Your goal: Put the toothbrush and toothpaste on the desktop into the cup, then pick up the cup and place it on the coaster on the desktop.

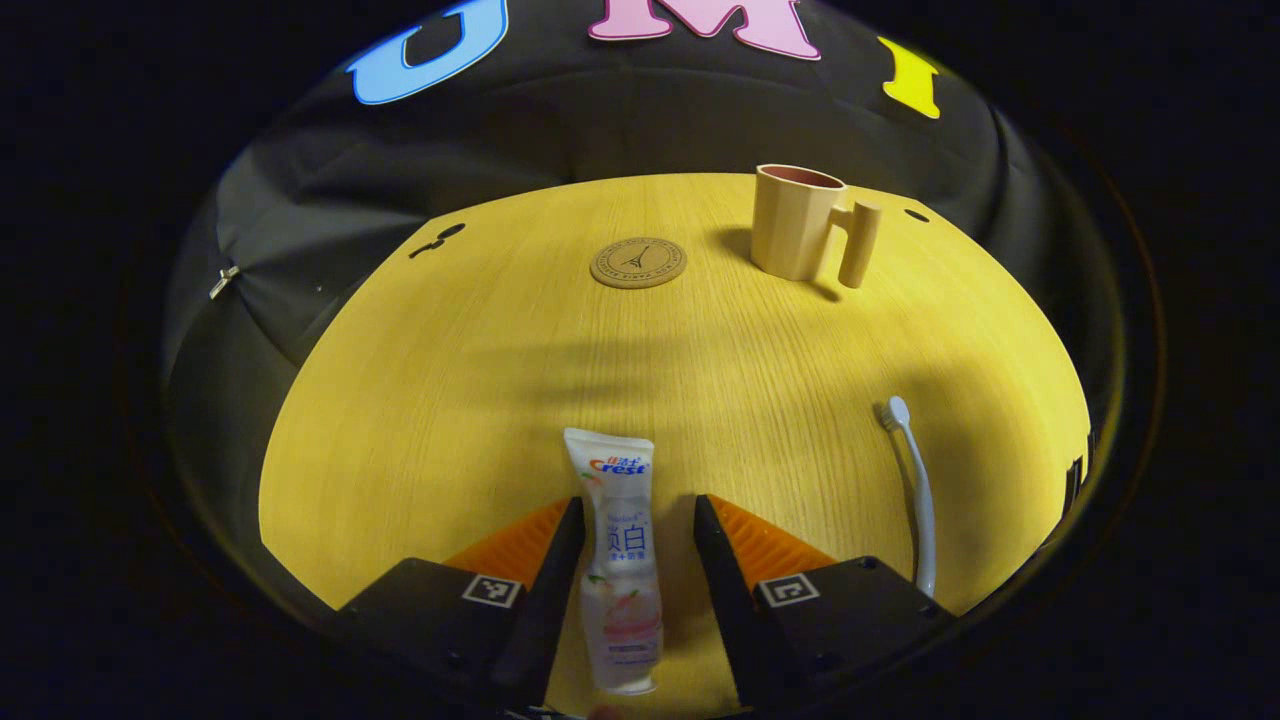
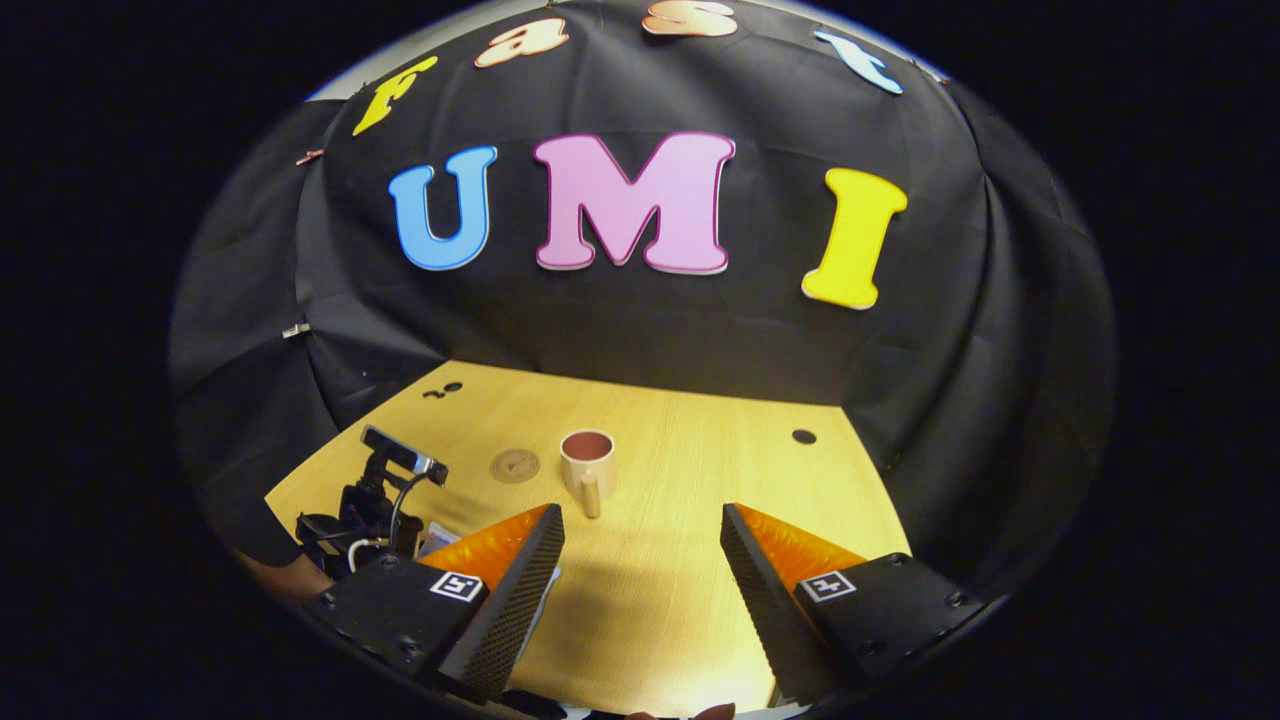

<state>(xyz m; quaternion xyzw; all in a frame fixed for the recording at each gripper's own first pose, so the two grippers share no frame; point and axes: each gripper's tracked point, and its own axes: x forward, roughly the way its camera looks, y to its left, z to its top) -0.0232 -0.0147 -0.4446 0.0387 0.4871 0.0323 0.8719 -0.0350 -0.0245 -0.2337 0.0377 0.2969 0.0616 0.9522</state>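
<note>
Left gripper view, toothpaste (image 1: 620,560) lengthwise between fingers

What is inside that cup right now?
The cup looks empty: its reddish inside shows nothing sticking out. The toothpaste and toothbrush lie on the table.

- Right gripper (image 2: 640,560) at bottom of right gripper view, jaws spread wide, nothing btwn them but bare tabletop (image 2: 680,470).
- Cup (image 2: 587,463) stands upright mid-tabletop, beyond the gripper, handle facing the camera, interior dark reddish.
- Coaster (image 2: 515,465) lies flat just left of cup, apart from it.
- Left gripper (image 2: 385,500) at lower left, low over tabletop edge w/ cables; can't tell its jaw state.
- Small dark hole (image 2: 803,436) in tabletop far right; another pair (image 2: 444,389) near far left corner.
- Black cloth wall (image 2: 620,330) behind tabletop.
</note>
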